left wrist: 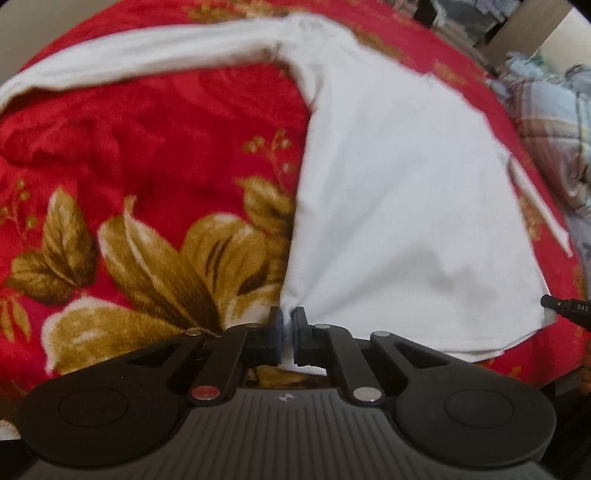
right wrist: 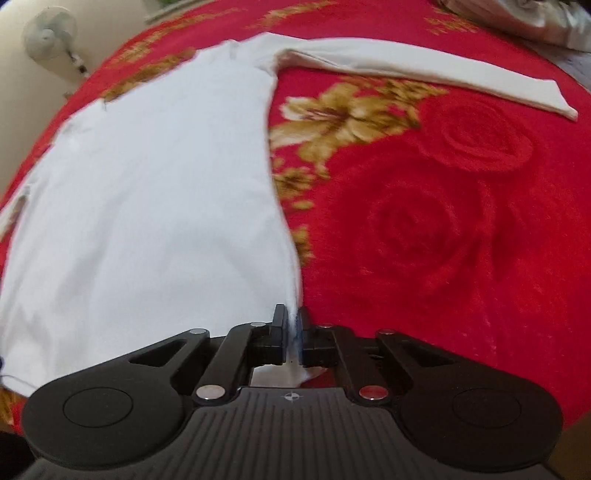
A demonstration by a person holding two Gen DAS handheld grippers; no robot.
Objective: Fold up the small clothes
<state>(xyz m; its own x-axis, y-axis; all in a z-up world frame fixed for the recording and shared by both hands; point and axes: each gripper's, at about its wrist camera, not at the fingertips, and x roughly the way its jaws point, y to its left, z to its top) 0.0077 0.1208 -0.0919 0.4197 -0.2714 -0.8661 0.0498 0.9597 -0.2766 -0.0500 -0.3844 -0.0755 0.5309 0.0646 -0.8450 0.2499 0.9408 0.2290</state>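
blanket [right wrist: 461, 221]: red plush w/ gold flowers, fills bg
fan [right wrist: 50, 35]: white, wall, 10 o'clock
bedding [left wrist: 554, 122]: pale plaid heap, 2 o'clock

Left gripper [left wrist: 287, 314] and right gripper [right wrist: 294, 312] angle downward, jaws clamped together.

Bright, soft light (fisheye edges, slight blur).
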